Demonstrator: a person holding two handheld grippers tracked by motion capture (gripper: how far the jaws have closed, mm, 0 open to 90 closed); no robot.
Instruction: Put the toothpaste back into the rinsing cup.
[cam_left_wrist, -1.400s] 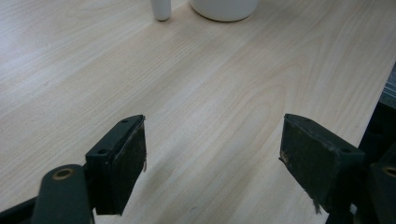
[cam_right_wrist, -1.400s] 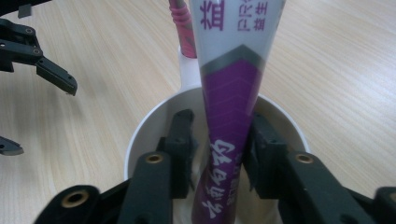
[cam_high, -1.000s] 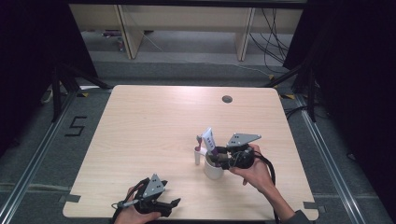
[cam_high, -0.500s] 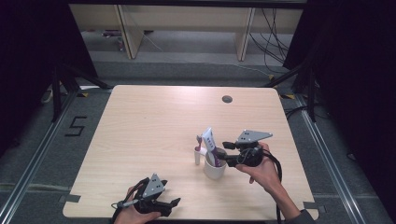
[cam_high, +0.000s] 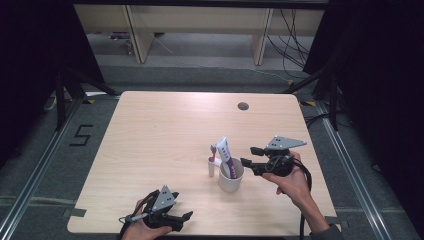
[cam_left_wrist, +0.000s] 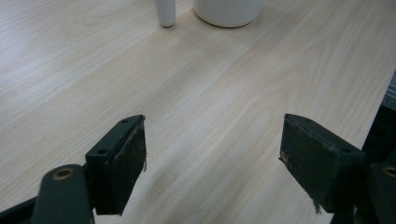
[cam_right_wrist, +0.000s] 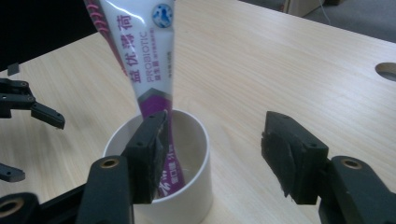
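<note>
A white cup (cam_high: 231, 178) stands on the wooden table (cam_high: 165, 130) with a white-and-purple toothpaste tube (cam_high: 225, 151) upright inside it. My right gripper (cam_high: 248, 156) sits just right of the cup. Its jaws have just been opening. In the right gripper view the cup (cam_right_wrist: 187, 196) and tube (cam_right_wrist: 144, 60) lie beside the left jaw, and the right gripper (cam_right_wrist: 212, 135) has nothing between its pads. My left gripper (cam_high: 184, 220) rests open at the table's near edge. In its own view the left gripper (cam_left_wrist: 212, 140) holds nothing.
A slim white upright item with a pink top (cam_high: 212, 162) stands just left of the cup, and its base (cam_left_wrist: 165, 11) appears in the left gripper view. A round cable hole (cam_high: 243, 106) lies at the far side. Shelving and cables sit beyond the table.
My right gripper has drawn back to the right from the cup and its jaws have widened, leaving the tube standing in the cup. The left gripper has stayed put.
</note>
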